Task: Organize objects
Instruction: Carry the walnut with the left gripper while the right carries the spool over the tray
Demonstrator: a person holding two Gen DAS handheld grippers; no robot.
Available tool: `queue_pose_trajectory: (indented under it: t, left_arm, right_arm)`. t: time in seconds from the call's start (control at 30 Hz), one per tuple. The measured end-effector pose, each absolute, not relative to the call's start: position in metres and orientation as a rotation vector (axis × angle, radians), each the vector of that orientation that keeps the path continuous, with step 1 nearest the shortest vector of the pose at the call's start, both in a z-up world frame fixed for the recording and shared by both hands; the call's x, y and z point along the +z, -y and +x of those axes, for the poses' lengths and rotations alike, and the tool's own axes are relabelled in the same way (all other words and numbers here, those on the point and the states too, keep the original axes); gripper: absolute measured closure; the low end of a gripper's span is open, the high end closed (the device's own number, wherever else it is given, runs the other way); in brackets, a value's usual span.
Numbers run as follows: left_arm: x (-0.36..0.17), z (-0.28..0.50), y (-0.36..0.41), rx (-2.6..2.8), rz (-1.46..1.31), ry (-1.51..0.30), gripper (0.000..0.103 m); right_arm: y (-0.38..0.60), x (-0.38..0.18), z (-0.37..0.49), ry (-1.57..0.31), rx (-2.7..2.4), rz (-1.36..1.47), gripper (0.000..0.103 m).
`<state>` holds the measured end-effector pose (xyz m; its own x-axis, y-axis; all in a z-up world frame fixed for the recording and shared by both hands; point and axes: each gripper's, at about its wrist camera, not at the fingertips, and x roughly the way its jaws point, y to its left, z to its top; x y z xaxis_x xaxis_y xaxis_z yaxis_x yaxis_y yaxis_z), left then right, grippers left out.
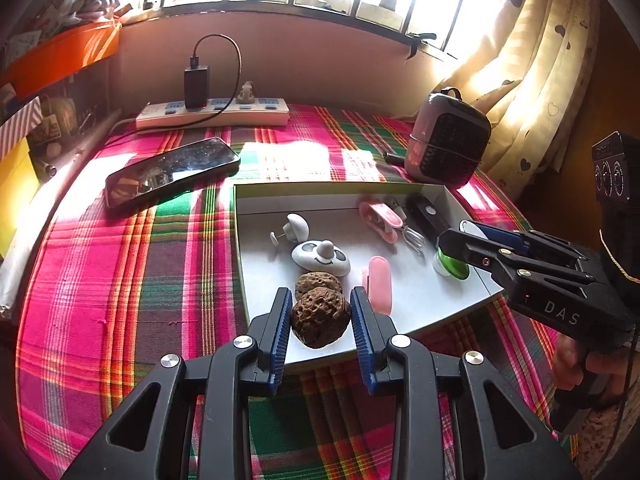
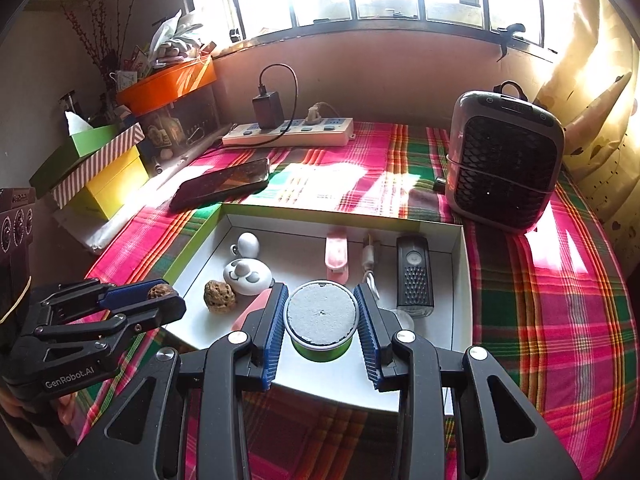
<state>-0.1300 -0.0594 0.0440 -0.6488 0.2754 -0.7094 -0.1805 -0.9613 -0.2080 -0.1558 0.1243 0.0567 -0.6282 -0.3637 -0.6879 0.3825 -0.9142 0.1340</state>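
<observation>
Hiding half its walnut (image 2: 161, 291), left tool (image 2: 156, 300); pink case (image 2: 256, 307) partly covered.

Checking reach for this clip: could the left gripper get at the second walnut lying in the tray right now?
Probably not yet: the left gripper is shut on a walnut, so it is occupied. The other walnut lies open in the tray, nothing over it.

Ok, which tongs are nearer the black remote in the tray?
Right. The right tongs, shut on the green tub, sit just beside the black remote. The left tongs hold a walnut at the tray's opposite side.
</observation>
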Motion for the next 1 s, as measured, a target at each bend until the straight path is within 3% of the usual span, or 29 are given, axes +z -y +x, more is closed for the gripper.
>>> queue_pose_trajectory:
  t: [0.4,1.0]
  left_arm:
    - [0.033,-0.169,0.072,2.649,-1.204,0.216,0.075]
    - [0.031,-0.193,0.065,2.658,-1.194,0.13,0.075]
  right_arm:
    - [-0.118,0.039,-0.18,-0.035,-2.504,1.102,0.068]
    - [-0.113,0.029,-0.19,-0.045,-2.51,1.118,0.068]
